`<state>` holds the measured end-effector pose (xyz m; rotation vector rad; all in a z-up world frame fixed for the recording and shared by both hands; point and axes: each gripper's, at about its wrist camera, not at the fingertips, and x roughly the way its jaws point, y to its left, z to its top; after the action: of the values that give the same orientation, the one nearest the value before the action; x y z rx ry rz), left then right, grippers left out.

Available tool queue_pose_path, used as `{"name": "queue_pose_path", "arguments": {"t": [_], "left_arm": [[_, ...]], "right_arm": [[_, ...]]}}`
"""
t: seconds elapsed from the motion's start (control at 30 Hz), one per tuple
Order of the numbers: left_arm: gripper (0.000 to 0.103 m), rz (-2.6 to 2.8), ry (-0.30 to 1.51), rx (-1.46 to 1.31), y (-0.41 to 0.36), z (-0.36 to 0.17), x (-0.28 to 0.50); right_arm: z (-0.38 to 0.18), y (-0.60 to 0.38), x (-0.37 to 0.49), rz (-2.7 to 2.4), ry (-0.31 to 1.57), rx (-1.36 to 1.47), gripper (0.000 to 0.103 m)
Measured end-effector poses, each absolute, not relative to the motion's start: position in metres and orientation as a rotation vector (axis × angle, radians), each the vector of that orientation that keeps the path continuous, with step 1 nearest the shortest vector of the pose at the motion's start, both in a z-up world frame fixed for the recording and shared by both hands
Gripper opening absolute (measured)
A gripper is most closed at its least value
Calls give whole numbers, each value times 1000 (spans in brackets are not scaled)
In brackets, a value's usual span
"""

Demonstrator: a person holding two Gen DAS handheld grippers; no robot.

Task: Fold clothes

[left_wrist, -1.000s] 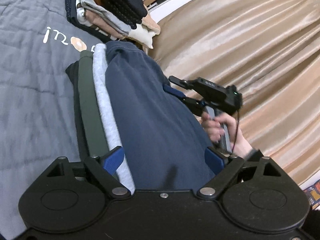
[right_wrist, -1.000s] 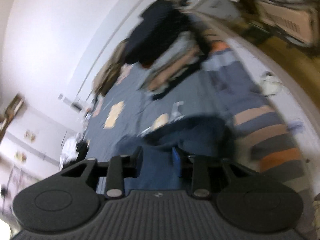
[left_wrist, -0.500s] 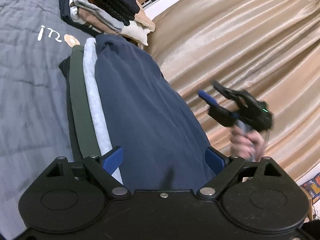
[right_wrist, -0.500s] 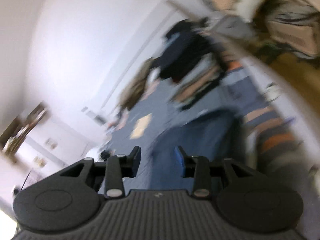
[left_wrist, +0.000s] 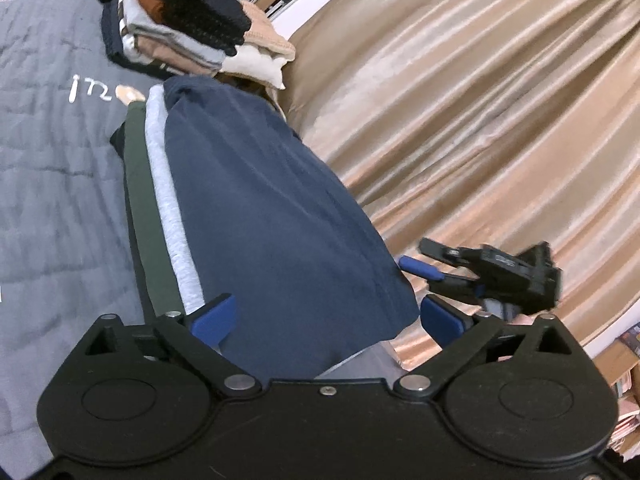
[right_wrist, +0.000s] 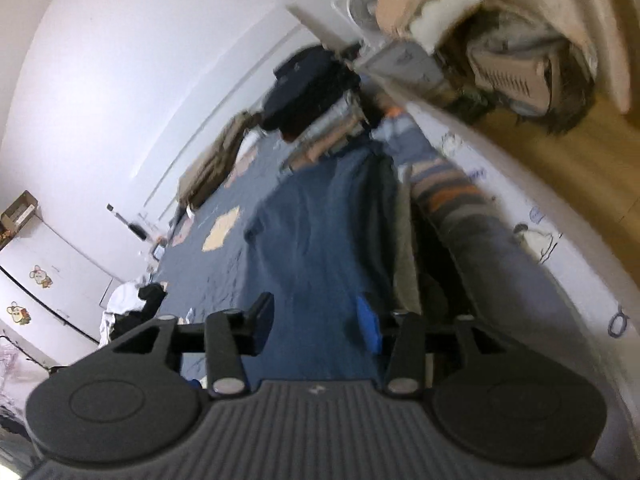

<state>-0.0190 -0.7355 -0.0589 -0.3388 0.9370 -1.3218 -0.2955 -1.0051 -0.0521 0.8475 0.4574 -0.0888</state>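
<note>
A folded navy garment (left_wrist: 260,208) lies on top of a stack of grey, green and black folded pieces on the grey quilted bed (left_wrist: 52,168). My left gripper (left_wrist: 326,316) hovers at the garment's near edge. Its jaws are opening wide, and the blue pads stand clear of the cloth on either side. My right gripper (left_wrist: 420,256), held by a hand, hangs off the garment's right corner. In the right wrist view the right gripper (right_wrist: 316,320) is opening with nothing between its fingers, and the navy garment (right_wrist: 320,232) lies ahead of it.
A taller pile of folded clothes (left_wrist: 192,28) stands just beyond the stack. A golden curtain (left_wrist: 480,120) hangs along the bed's right side. The right wrist view shows a striped bed edge (right_wrist: 448,196), wooden floor (right_wrist: 580,168) and loose white and black clothes (right_wrist: 132,304).
The right gripper has pulled away from the navy garment's side toward the near right corner, and its jaws have spread. The left jaws have widened and drawn back a little from the garment.
</note>
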Motion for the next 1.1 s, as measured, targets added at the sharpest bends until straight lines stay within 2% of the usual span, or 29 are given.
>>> {"name": "queue_pose_path", "arguments": {"t": [0.1,0.2,0.3,0.43,0.6,0.73,0.9,1.03,1.1], "left_arm": [[102,-1319,932,-327,-737,-54,-22],[102,-1323,928,-308,-737,-50,-28],[102,-1314,920,-264,-737,-47,-38],[102,-1289,900,-169,-740,-45,-51],[103,-1207,861,-75,-745,-39,-65],[103,-1156,843,38,-751,-27,-72],[103,-1129,791,155,-757,-10,-84],[103,-1138,716,230,-758,5,-98],[103,-1134,701,257,-759,12,-104]], "right_arm": [[-55,-982,-293,-45,485,796,50],[-87,-990,-294,-121,562,831,50],[-123,-996,-309,-83,505,935,47],[-139,-993,-320,-60,435,941,47],[-125,-984,-313,-117,447,915,48],[-90,-954,-310,-239,532,750,52],[-45,-912,-309,-358,570,562,64],[-12,-881,-313,-410,565,420,78],[2,-868,-317,-465,570,392,79]]}}
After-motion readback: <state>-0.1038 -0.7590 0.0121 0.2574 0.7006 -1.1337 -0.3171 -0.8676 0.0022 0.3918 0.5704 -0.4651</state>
